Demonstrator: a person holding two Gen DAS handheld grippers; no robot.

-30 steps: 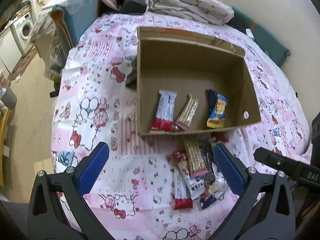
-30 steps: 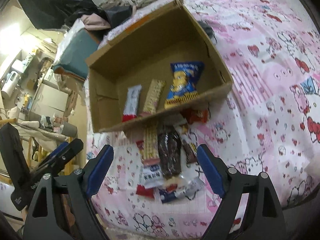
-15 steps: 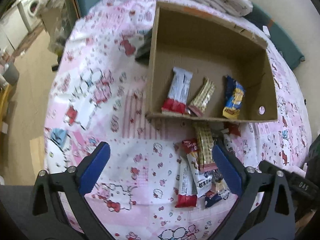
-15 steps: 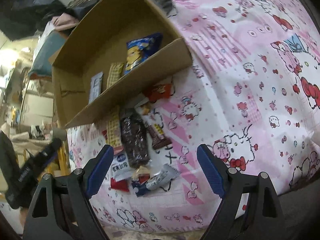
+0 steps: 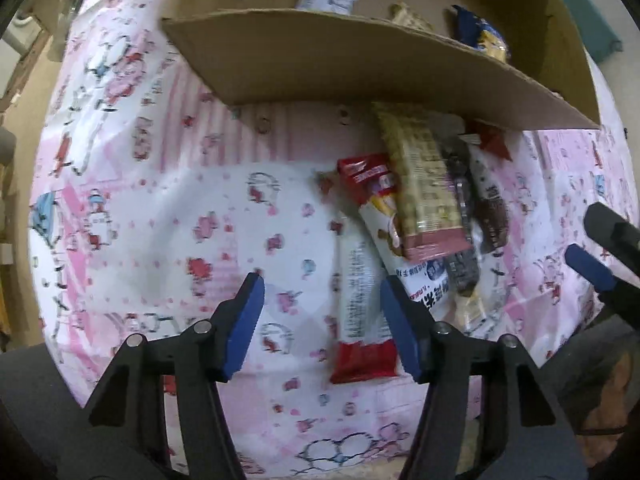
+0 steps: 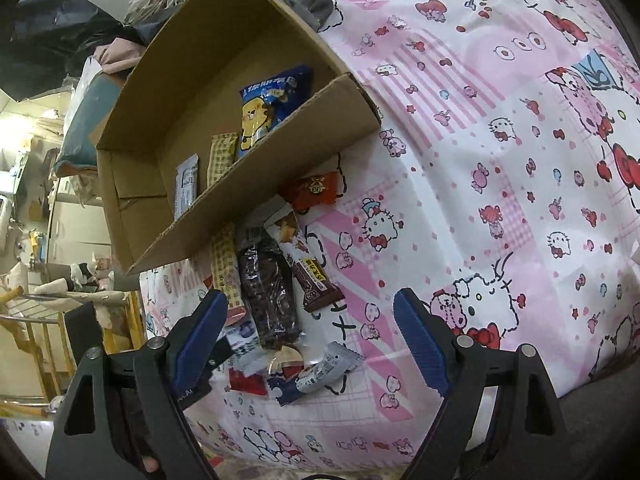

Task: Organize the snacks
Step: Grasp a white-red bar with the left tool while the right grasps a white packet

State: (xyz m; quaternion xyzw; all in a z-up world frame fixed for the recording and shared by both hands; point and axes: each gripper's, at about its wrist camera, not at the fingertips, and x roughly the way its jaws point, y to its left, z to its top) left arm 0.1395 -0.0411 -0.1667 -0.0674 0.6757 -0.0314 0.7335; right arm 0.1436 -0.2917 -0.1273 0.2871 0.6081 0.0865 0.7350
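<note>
Right wrist alone shows orange packet (image 6: 316,189) fully.

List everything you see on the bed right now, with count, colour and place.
box: 1, brown cardboard, open, on the bedsheet
snacks in box: 3, white bar, beige checked bar, blue bag, side by side on its floor
snack pile: several packets, red, white, beige, dark brown, on the sheet against the box's near wall
white-and-red bar: 1, nearest edge of the pile, between the left gripper's fingers, not yet pinched
bedsheet: 1, pink and white cartoon print
left gripper: black with blue pads, jaws just closing, low over the pile
right gripper: black with blue pads, open, over the pile
</note>
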